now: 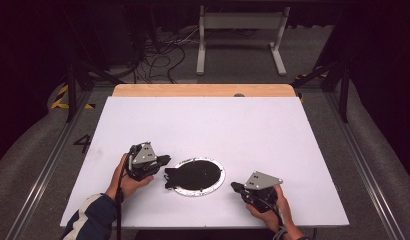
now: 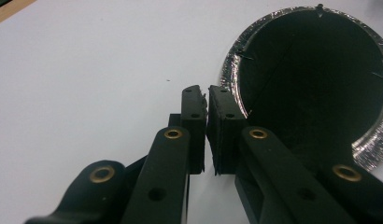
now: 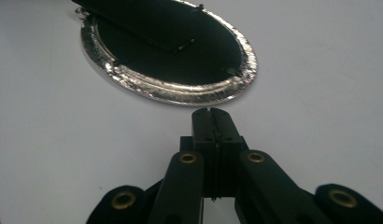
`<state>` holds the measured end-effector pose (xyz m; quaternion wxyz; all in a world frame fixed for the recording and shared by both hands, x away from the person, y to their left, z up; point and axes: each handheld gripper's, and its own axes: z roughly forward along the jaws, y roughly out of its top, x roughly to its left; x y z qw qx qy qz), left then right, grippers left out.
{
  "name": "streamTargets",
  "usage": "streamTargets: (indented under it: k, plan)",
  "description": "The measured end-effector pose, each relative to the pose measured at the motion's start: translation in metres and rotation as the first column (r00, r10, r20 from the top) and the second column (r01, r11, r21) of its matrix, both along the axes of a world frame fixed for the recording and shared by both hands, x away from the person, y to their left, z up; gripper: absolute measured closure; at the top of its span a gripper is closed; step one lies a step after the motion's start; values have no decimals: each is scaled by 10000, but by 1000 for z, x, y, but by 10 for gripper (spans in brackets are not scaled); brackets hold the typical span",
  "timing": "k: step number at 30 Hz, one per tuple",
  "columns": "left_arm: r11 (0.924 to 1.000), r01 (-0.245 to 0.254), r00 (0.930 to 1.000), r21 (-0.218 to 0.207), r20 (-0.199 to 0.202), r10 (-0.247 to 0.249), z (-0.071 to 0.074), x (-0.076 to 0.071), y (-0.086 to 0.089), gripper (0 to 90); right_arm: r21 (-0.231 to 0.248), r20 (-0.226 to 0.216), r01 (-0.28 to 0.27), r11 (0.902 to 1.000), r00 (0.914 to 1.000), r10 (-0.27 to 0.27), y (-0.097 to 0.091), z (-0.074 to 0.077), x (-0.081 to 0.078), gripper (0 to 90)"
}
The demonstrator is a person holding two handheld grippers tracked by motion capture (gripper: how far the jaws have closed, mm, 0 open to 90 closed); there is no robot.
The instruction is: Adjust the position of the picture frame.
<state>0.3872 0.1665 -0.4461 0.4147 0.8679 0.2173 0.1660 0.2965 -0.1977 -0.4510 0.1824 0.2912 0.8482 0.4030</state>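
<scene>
Black disc (image 1: 195,175) — details lost in shadow.

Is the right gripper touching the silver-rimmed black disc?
Apart. The right gripper view shows bare white table between the right gripper and the disc.

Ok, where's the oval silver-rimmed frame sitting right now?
In the high view the oval frame lies flat on the white table, near its front edge, between the left claw and right claw, closer to the left one.
</scene>
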Motion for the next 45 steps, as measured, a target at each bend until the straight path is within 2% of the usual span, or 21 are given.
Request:
streamTargets:
  k: [2, 7, 15, 17, 26, 32, 36, 39, 41, 43, 45]
  plan:
    - [10000, 20, 9999, 51, -100, -20, -2, 3, -2, 875, 63, -118, -122, 9999, 9999, 123, 9, -1, 1, 900]
    - [9993, 209, 9993, 322, -329, -198, -8, 5, -5, 882, -114, -374, -428, 9990, 9984, 423, 31, -6, 4, 900]
    - [9978, 597, 9968, 297, -555, -580, -10, 4, -5, 878, -424, -600, -855, 9954, 9948, 829, 55, -12, 3, 900]
    - [9966, 670, 9965, 484, -526, -645, -10, 3, -7, 878, -478, -603, -804, 9956, 9952, 774, 57, -11, 4, 900]
    - [9949, 866, 9950, 515, -545, -838, -8, -1, -4, 885, -535, -557, -587, 9968, 9969, 557, 60, -11, 3, 900]
    - [9946, 699, 9970, 762, -388, -671, -7, -4, 2, 874, -543, -664, -564, 9969, 9964, 527, 60, -11, 4, 900]
    - [9960, 640, 9969, 628, -493, -610, -8, -2, 4, 874, -591, -615, -565, 9967, 9967, 529, 60, -11, 4, 900]
    - [9960, 437, 9985, 780, -350, -411, -9, -1, 1, 863, -570, -608, -525, 9970, 9969, 490, 60, -11, 4, 900]
    - [9962, 300, 9988, 820, -415, -267, -12, 3, -1, 860, -649, -540, -484, 9967, 9975, 449, 61, -11, 3, 900]
    - [9926, 267, 9984, 1184, -530, -205, -16, 5, -3, 861, -782, -488, -436, 9960, 9980, 399, 63, -10, 0, 900]
    - [9936, 306, 9978, 1091, -612, -240, -17, 6, -2, 872, -754, -597, -489, 9960, 9972, 445, 64, -9, -1, 900]
